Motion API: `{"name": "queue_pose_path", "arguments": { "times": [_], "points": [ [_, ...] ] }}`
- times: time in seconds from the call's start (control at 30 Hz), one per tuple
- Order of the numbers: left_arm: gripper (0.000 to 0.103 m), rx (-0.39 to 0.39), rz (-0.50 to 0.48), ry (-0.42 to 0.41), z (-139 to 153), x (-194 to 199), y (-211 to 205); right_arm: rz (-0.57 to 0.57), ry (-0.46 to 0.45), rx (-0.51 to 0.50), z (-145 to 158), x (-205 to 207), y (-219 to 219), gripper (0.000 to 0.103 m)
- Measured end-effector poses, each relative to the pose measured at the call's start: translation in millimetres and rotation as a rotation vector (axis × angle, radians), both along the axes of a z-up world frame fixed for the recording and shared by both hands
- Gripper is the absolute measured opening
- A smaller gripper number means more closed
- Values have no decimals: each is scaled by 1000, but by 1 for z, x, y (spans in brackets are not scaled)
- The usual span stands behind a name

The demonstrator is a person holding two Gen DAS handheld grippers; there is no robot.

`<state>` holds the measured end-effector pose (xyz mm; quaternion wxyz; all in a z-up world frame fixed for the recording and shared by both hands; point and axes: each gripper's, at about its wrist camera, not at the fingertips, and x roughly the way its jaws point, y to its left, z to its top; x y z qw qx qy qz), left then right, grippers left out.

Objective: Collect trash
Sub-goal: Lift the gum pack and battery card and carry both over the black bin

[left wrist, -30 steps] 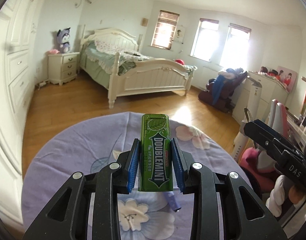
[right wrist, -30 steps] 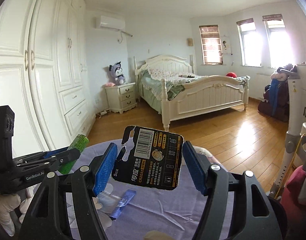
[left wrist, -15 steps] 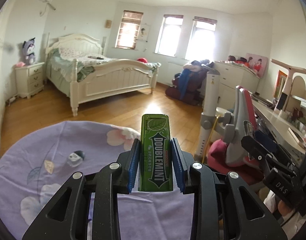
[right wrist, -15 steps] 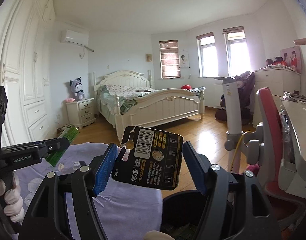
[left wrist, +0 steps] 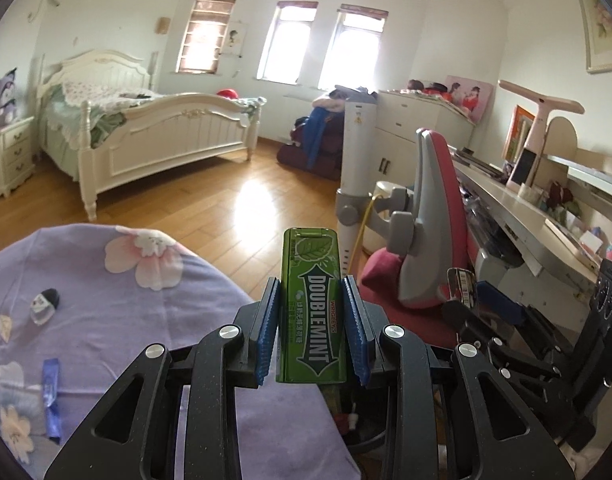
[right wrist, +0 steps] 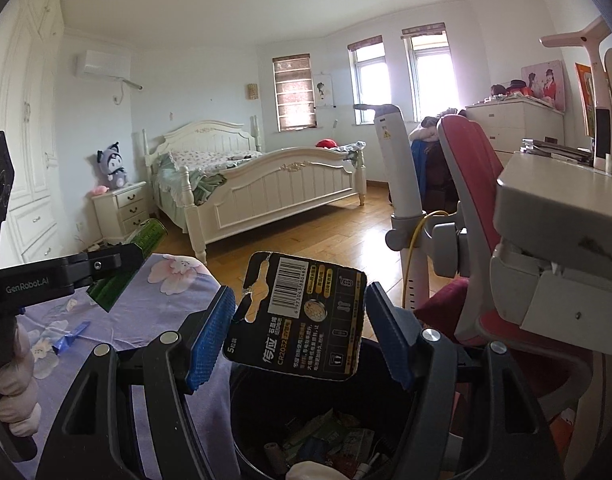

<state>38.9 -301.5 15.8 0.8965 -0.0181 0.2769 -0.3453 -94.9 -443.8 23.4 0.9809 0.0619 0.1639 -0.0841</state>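
My left gripper (left wrist: 312,326) is shut on a green Doublemint gum box (left wrist: 310,308), held upright at the right edge of the purple floral table (left wrist: 117,332). My right gripper (right wrist: 299,324) is shut on a black battery card (right wrist: 301,316) with a barcode, held above a black trash bin (right wrist: 257,412) that holds several wrappers. In the right wrist view the left gripper (right wrist: 117,268) with the gum box (right wrist: 125,268) appears at the left. In the left wrist view the right gripper (left wrist: 478,300) shows at the right with the card (left wrist: 460,280) edge-on.
A blue wrapper (left wrist: 51,392) and a small clear packet (left wrist: 43,304) lie on the table. A red and grey chair (right wrist: 478,208) and a desk (right wrist: 562,196) stand to the right of the bin. A bed (left wrist: 153,136) stands across the wooden floor.
Both grippers have swung to the right, away from the table's middle, carrying the gum box and the card. The bin has come into view under the right gripper.
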Motion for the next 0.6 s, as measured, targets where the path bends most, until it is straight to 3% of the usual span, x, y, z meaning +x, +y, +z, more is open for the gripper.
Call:
{"name": "queue_pose_path", "arguments": {
  "times": [0.6],
  "points": [
    [32,53,-96,68,-28,25,-52,-61,86,-1,-32,7,-19,67]
  ]
}}
